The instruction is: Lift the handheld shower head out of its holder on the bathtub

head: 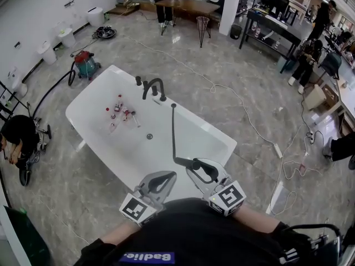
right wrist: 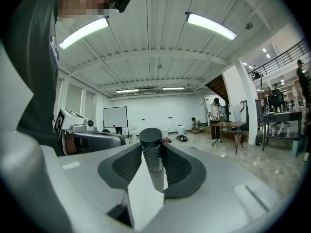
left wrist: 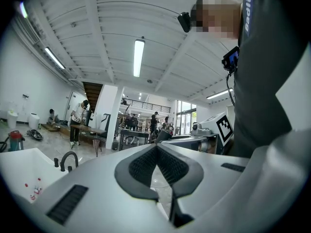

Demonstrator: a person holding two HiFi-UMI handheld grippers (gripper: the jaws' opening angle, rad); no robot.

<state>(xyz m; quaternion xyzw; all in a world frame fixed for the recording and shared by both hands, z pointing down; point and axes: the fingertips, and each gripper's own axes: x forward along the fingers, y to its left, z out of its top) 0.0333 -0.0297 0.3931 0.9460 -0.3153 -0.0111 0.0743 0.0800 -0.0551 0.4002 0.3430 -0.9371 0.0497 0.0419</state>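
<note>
The left hand-held gripper (left wrist: 156, 149) sits closest to the person, pointing level. Its jaws are closed tip to tip with nothing between them. Just beside it, the right hand-held gripper (head: 194, 166) is clamped on the shower head (right wrist: 152, 154), with a ribbed pad pressing on each side of the dark handle. The shower head stands nearly upright across the jaws, its long axis running floor to ceiling. Its flat round end points up and leans slightly toward the left gripper. It is held above the near end of the white bathtub (head: 221, 141). From there the black hose (head: 172, 132) runs away over the basin to the far rim, near the dark faucet (head: 154, 87). A few small bottles (head: 119, 111) lie inside the tub. Beyond it a vacuum cleaner (head: 86, 64) stands on the grey floor.
</note>
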